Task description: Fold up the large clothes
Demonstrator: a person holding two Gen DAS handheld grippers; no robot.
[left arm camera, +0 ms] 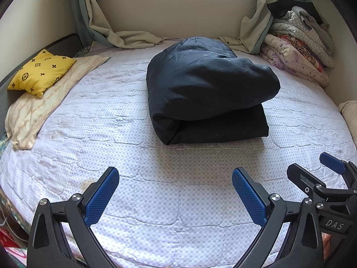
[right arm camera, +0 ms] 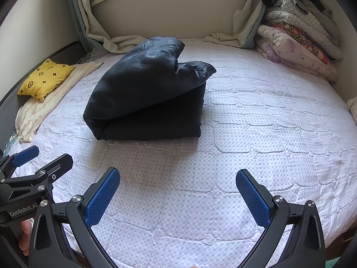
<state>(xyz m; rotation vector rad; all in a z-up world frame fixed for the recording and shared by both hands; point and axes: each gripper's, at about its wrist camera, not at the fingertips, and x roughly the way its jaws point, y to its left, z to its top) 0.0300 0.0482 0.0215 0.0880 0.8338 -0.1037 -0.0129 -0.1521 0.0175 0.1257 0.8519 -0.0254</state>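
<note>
Both grippers (left arm camera: 175, 192) (right arm camera: 177, 193) gape empty; folded dark garment (left arm camera: 207, 89) between yellow pillow (left arm camera: 42, 71) and stacked quilts (left arm camera: 299, 51).

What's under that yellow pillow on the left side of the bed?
The yellow pillow rests on a cream striped cloth spread over the dotted quilt. How far the cloth reaches beneath the pillow is covered.
</note>
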